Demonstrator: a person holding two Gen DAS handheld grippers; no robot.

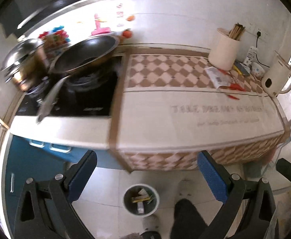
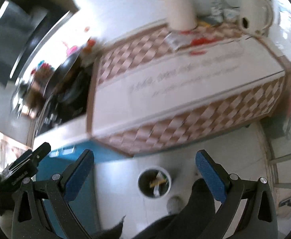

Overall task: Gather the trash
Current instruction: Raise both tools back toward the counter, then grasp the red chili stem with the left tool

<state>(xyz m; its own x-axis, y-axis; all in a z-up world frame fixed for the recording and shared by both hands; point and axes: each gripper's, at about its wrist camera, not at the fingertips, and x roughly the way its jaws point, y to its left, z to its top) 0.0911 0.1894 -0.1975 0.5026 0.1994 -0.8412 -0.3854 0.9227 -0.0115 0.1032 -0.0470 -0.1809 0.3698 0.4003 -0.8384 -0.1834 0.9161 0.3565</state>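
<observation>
A small round bin (image 1: 141, 199) with several wrappers inside stands on the floor below the counter; it also shows in the right wrist view (image 2: 154, 182). A printed wrapper (image 1: 218, 77) and red scraps (image 1: 237, 87) lie on the checked counter cover near a cream utensil pot (image 1: 224, 48); in the blurred right wrist view the red scraps (image 2: 198, 41) show by the pot (image 2: 180, 12). My left gripper (image 1: 146, 176) is open and empty, above the floor before the counter. My right gripper (image 2: 144, 174) is open and empty too.
A black wok (image 1: 85, 54) and a steel pot (image 1: 24, 63) sit on the hob at the left. A cream kettle (image 1: 277, 78) stands at the counter's right end. Blue cabinet doors (image 1: 45, 159) are below. A dark shoe (image 1: 187, 217) is near the bin.
</observation>
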